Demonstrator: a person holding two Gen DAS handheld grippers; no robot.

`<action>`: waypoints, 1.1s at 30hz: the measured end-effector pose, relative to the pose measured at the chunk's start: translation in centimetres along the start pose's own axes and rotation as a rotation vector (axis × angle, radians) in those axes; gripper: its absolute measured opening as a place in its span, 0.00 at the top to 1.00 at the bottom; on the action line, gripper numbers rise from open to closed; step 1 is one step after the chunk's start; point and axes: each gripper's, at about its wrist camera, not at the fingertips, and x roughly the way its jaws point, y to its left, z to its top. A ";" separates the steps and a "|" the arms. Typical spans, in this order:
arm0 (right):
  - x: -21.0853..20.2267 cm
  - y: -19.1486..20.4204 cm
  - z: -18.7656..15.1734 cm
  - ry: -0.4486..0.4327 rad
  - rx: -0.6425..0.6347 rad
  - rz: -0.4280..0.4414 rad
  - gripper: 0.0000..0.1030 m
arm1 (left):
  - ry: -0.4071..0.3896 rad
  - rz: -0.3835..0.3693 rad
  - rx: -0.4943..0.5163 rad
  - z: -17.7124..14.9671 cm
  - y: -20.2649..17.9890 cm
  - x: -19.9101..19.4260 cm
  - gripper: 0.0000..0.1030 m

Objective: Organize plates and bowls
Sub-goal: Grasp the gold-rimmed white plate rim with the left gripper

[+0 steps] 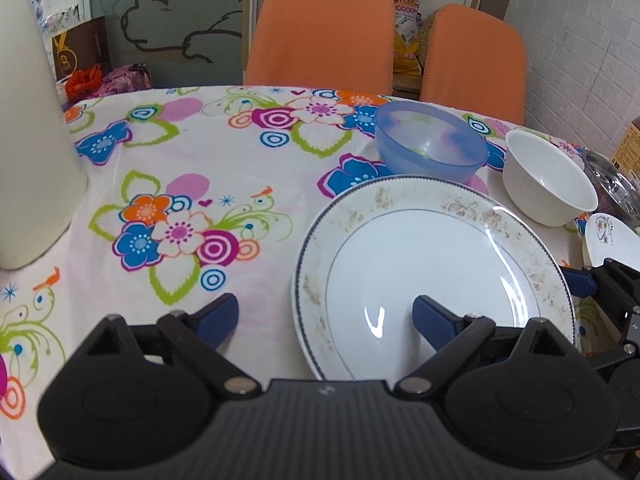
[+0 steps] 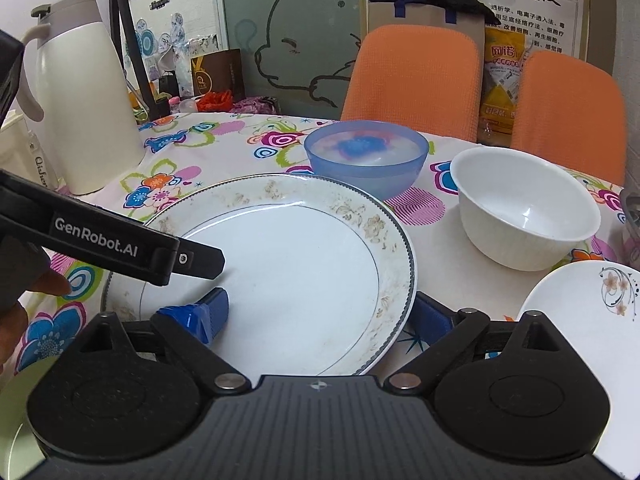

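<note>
A large white plate (image 1: 432, 272) with a worn floral rim lies on the flowered tablecloth; it also shows in the right wrist view (image 2: 304, 272). My left gripper (image 1: 326, 318) is open, straddling the plate's left rim, one finger over the plate. My right gripper (image 2: 320, 314) is open, straddling the plate's right rim. A translucent blue bowl (image 1: 430, 142) (image 2: 366, 156) and a white bowl (image 1: 548, 182) (image 2: 524, 208) stand behind the plate. A small white plate (image 1: 608, 240) (image 2: 588, 320) with a flower print lies at the right.
A white thermos jug (image 1: 36, 120) (image 2: 76, 96) stands at the left. Two orange chairs (image 1: 320, 32) (image 2: 416, 72) are behind the table. A metal lid (image 1: 612, 184) lies at the far right. The left gripper's body (image 2: 112, 244) crosses the right wrist view.
</note>
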 end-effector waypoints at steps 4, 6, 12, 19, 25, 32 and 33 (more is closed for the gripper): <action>0.2 0.0 0.4 0.018 0.005 0.001 0.19 | -0.013 0.010 0.001 -0.2 -0.1 0.0 0.09; 0.2 0.1 0.7 0.040 0.020 -0.015 0.19 | -0.011 0.010 0.008 -0.1 -0.1 0.1 0.09; 0.1 0.0 0.1 0.020 0.006 -0.001 0.18 | -0.015 0.021 0.023 -0.2 -0.4 0.3 0.08; 0.1 -0.2 0.1 0.010 -0.016 0.030 0.18 | -0.017 0.025 0.023 -0.1 -0.5 0.4 0.07; -0.2 0.2 -0.2 -0.013 -0.047 0.030 0.26 | -0.037 0.001 0.033 -0.3 -0.8 -0.1 0.20; 0.1 0.0 -0.1 -0.027 -0.056 0.036 0.27 | -0.040 0.012 0.018 0.1 -1.5 -0.4 0.46; 0.1 0.0 0.0 -0.027 -0.056 0.035 0.27 | -0.033 0.016 0.014 0.2 -1.7 -0.3 0.46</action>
